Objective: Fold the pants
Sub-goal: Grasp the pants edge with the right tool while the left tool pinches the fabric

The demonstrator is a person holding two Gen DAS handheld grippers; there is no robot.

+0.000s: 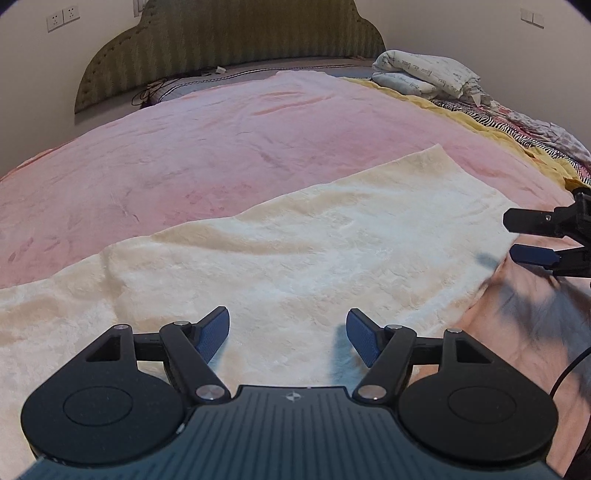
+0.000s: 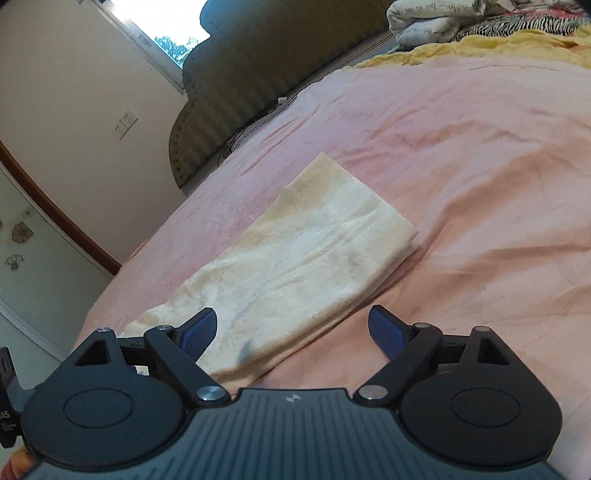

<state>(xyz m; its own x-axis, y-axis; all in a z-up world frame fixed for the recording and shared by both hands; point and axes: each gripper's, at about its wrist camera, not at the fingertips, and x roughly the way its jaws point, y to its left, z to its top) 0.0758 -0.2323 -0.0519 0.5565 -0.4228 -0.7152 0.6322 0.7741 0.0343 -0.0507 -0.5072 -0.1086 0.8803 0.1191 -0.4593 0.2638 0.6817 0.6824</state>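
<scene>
Left wrist view shows the left claw (image 1: 288,334) low over the near part of the cream-white fuzzy fleece pants (image 1: 295,236), its two blue-padded fingers spread wide apart with nothing between them. The pants lie flat as one long narrow strip on the pink plush bed cover (image 1: 184,155), running from the near left edge away toward the right. At the right border the right claw (image 1: 511,236) reaches in beside the far narrow end of the strip, its fingers parted and gripping no cloth; whether a fingertip touches the fabric edge I cannot tell.

Right wrist view looks along the same strip from the other end: the right claw (image 2: 291,330) hangs wide open and empty just above the nearest corner of the pants (image 2: 295,258), and a doubled edge shows along the strip's right side. Behind stands the olive-green striped padded headboard (image 2: 258,59), and to its right a rolled white printed quilt (image 2: 432,18) sits on a heap of yellow and zebra-striped bedding (image 2: 517,33).

My reading is that the lengthwise fold, one leg over the other, is done, since the garment shows as a single leg-wide band. The crosswise folds look left to do: each claw would need to pinch an end and bring it over.
</scene>
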